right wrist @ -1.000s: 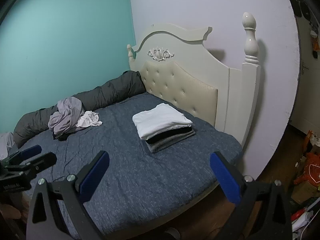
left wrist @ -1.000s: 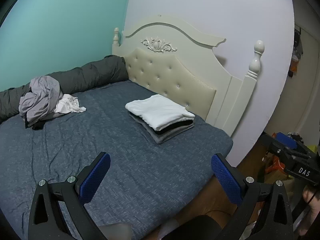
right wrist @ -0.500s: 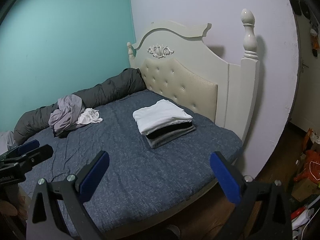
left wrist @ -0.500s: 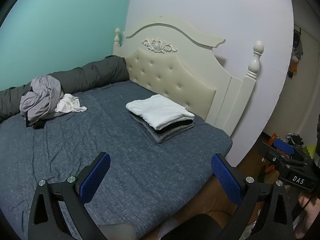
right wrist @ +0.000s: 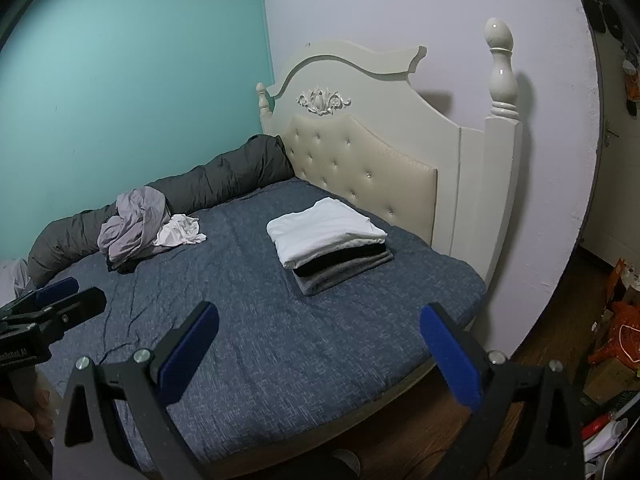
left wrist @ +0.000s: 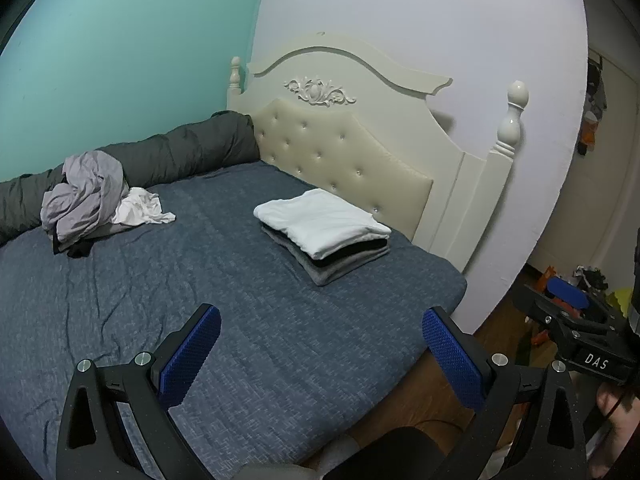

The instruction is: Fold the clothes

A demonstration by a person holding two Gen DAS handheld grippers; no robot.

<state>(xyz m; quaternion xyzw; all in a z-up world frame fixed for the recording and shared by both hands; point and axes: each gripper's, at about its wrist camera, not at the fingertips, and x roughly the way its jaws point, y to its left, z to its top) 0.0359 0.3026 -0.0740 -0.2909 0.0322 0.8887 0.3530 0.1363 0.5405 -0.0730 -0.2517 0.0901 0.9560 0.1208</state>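
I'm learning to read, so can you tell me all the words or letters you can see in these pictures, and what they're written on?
"DAS": white letters on the black body of the right gripper, seen from the left wrist camera.
White letters on the black body of the left gripper, seen from the right wrist camera: cut off at the edge and too blurred to read.
Orange bag on the floor: a white mark, too small to read.
Nothing else has writing.
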